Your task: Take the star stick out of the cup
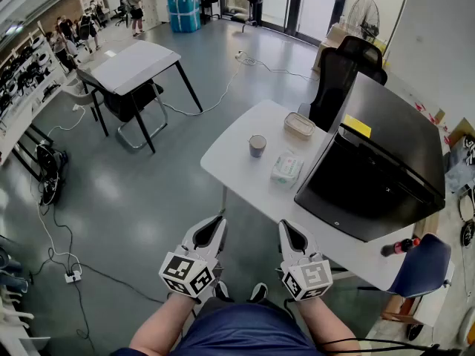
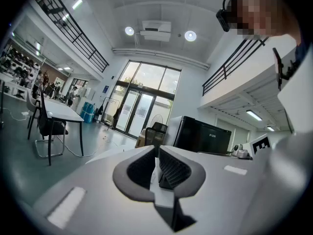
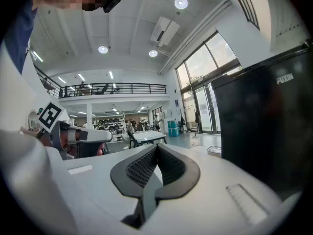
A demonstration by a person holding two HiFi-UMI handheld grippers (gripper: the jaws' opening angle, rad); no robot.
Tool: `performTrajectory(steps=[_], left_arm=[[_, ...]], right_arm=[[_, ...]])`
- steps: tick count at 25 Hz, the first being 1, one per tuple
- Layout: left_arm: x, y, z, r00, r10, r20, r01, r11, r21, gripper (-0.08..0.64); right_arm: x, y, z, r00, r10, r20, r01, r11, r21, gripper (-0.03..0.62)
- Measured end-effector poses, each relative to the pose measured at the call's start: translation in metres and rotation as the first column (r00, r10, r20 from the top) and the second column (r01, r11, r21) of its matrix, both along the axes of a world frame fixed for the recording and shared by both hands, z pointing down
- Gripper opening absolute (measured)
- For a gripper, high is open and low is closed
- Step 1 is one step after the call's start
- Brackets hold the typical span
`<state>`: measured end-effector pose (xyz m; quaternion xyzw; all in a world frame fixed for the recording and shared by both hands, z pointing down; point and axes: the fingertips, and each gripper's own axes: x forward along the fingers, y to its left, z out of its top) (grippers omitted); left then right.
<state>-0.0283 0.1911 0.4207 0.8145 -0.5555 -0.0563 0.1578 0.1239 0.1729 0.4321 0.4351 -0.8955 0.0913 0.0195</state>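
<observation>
Head view | cup (image 1: pixel 257 145) on tabletop (image 1: pixel 236 170), well ahead, midway between left hand-held gripper (image 1: pixel 214 227) and right hand-held gripper (image 1: pixel 289 232) | both pinched closed, empty | star stick too small to tell

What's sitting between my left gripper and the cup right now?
Nothing in the way: in the head view, only a strip of floor and bare white table lie between the left gripper and the cup.

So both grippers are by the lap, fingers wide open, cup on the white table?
No: the left gripper and right gripper have fingers shut, as each gripper view shows. They are by the lap, and the cup is on the white table.
</observation>
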Motion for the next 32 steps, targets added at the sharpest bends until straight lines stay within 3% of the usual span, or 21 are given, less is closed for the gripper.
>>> performTrajectory(steps=[14, 22, 32], left_arm=[[0.033, 0.003, -0.007, 0.997, -0.078, 0.002, 0.078, 0.997, 0.004, 0.025], [0.022, 0.0, 0.004, 0.992, -0.128, -0.001, 0.128, 0.991, -0.023, 0.025], [-0.013, -0.054, 0.004, 0.996, -0.087, -0.016, 0.087, 0.996, -0.013, 0.025]], right_arm=[[0.034, -0.004, -0.006, 0.997, -0.075, 0.013, 0.075, 0.997, 0.024, 0.006], [0.035, -0.015, 0.007, 0.995, -0.095, -0.002, 0.095, 0.995, -0.004, 0.008], [0.01, -0.064, 0.006, 0.999, -0.031, -0.02, 0.031, 1.0, -0.003, 0.006]])
